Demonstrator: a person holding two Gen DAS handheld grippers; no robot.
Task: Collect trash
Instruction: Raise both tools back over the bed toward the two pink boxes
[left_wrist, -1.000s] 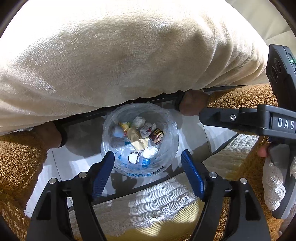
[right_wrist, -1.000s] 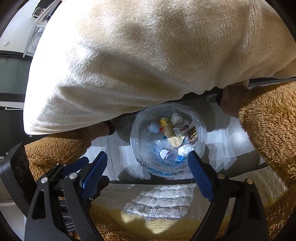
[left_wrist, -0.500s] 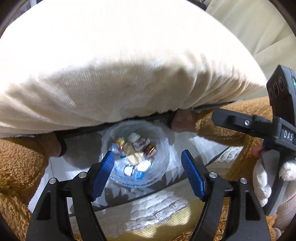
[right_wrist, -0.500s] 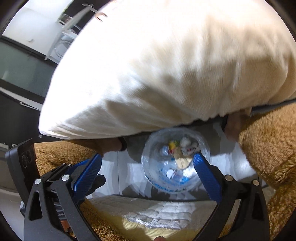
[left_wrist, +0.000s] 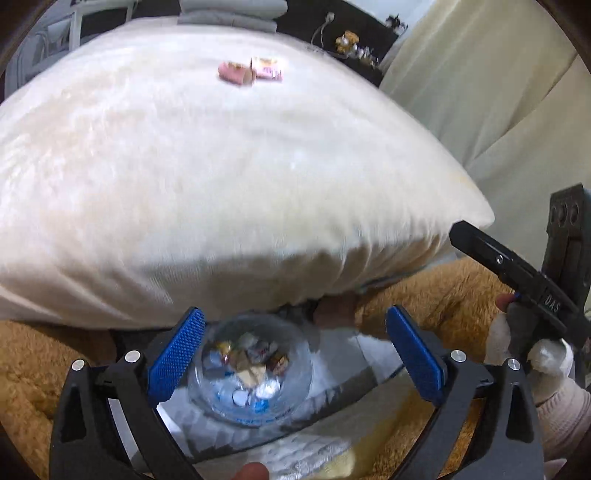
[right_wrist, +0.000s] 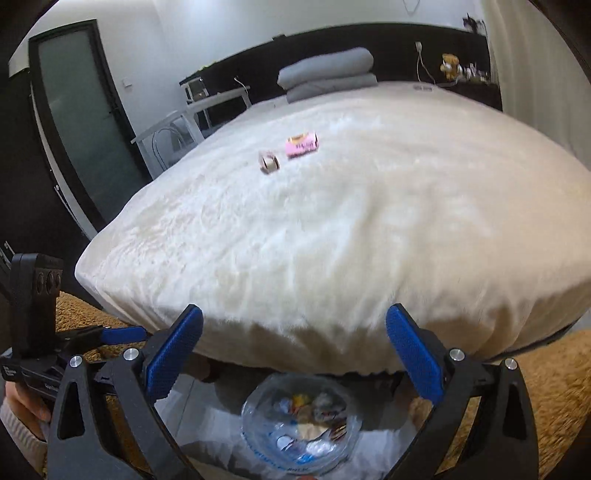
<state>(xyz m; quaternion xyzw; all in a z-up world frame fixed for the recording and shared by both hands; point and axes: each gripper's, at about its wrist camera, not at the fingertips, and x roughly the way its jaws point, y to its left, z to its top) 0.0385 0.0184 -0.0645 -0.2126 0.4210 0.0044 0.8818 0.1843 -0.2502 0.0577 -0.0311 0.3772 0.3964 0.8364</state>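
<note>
Two pieces of trash lie on the top of the bed (right_wrist: 369, 229), well in from its near edge and toward the middle: a pink wrapper (right_wrist: 301, 144) and, just beside it on the left, a small roll-like scrap (right_wrist: 268, 163). In the left wrist view the same pair appears as the pink wrapper (left_wrist: 266, 68) touching or nearly touching the scrap (left_wrist: 234, 75); blur prevents a finer reading.

A clear bag (right_wrist: 300, 432) stands open on the floor below the near edge of the bed, mouth upward and already holding several items. Judgement: it sits there as the collecting point, within reach of both tools, so each piece can be dropped straight in.

Left claw (left_wrist: 293, 356): fingers spread wide, holding nothing, touching nothing, above the bag (left_wrist: 251, 373).

Right claw (right_wrist: 293, 356): likewise spread wide and empty, pointed over the near edge of the bed toward the two pieces, well apart from them.

Judgement: collection is partly done; the two pieces on the bed remain.
</note>
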